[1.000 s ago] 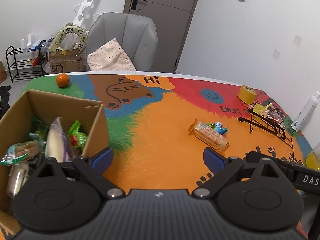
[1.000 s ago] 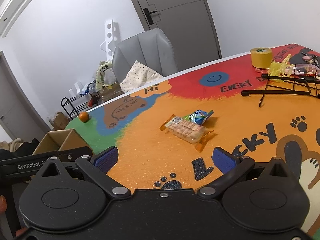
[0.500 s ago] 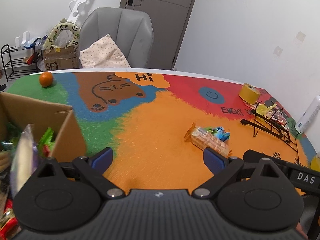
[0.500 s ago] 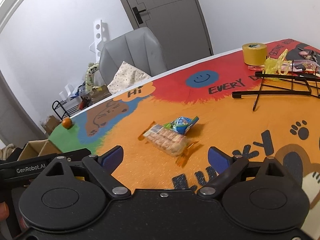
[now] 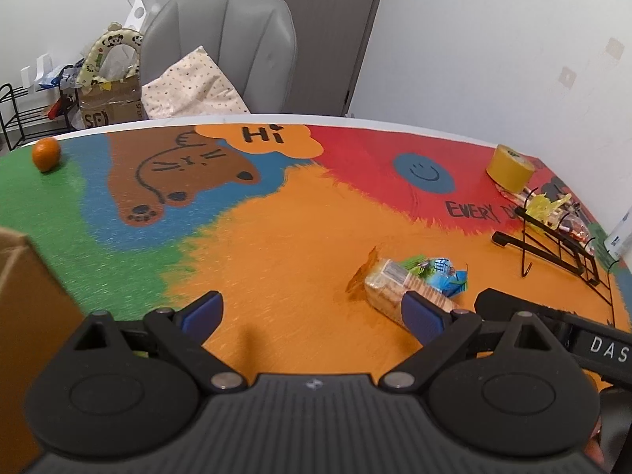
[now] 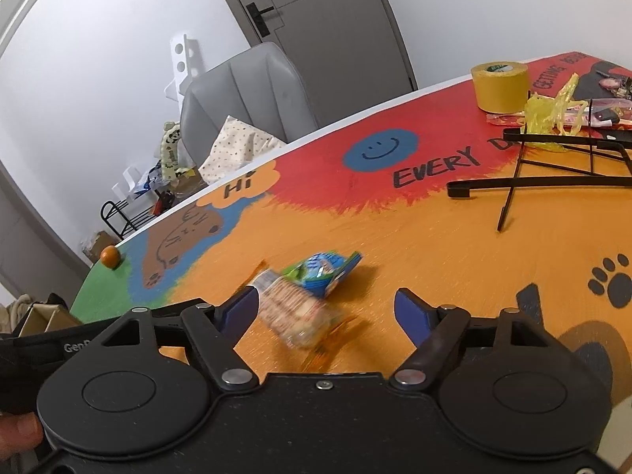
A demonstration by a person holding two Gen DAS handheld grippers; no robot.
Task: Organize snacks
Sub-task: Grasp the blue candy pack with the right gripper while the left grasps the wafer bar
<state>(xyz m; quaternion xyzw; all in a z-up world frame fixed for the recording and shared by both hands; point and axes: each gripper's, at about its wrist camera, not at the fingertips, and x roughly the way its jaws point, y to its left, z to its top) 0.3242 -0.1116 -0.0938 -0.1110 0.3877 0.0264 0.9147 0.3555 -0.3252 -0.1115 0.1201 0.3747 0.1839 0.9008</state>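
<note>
Between the wide-open, empty right tongs point(image 6: 327, 308) lies the cracker packet point(image 6: 294, 314), with the blue snack pouch point(image 6: 322, 272) touching its far end. Closing may catch both or crush crackers. Left tongs point(image 5: 312, 314), also open and empty, crowd the packet's left side; collision possible.

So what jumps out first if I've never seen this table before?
The loud cartoon tablecloth fills both views. On its orange middle lie a clear cracker pack and, touching it, a small blue-green snack packet, ahead of the open right gripper. A yellow tape roll stands on the far red part.
</note>
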